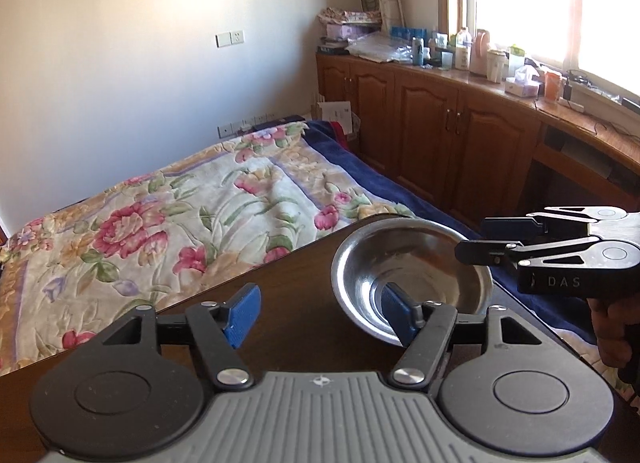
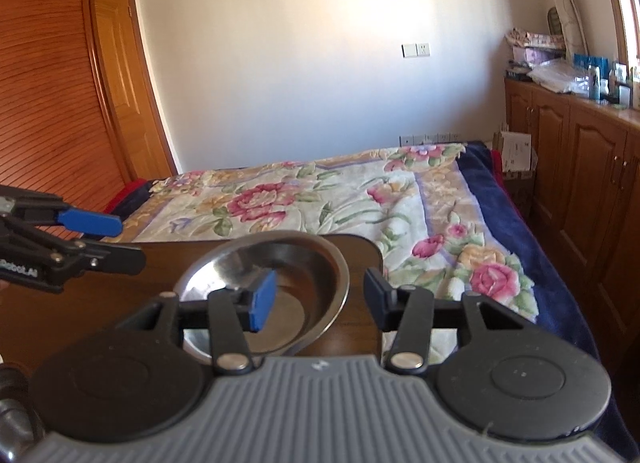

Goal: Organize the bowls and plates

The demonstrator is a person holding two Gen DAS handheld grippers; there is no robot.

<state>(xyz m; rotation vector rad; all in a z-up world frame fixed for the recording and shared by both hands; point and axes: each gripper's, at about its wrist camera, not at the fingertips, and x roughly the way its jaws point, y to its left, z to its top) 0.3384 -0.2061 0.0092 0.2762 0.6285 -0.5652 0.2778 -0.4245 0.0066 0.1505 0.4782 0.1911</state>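
One steel bowl (image 1: 412,275) sits on the dark wooden surface (image 1: 296,303) by its far corner, next to the bed (image 1: 180,215). The left tongs (image 1: 320,317) hang spread, the bowl at their 1 o'clock; the right tongs (image 2: 320,299) are spread too, empty. No plates or stack show, so organizing looks barely begun.

One steel bowl (image 1: 412,263) sits on one dark wooden desk (image 1: 280,303). Two claws are in view: the left claw (image 1: 316,317) and the right claw (image 2: 320,299), each with two fingers. One bed (image 2: 320,199) lies behind, under one floral blanket (image 1: 160,215). One hand (image 1: 612,327) shows at the edge of the left wrist view.
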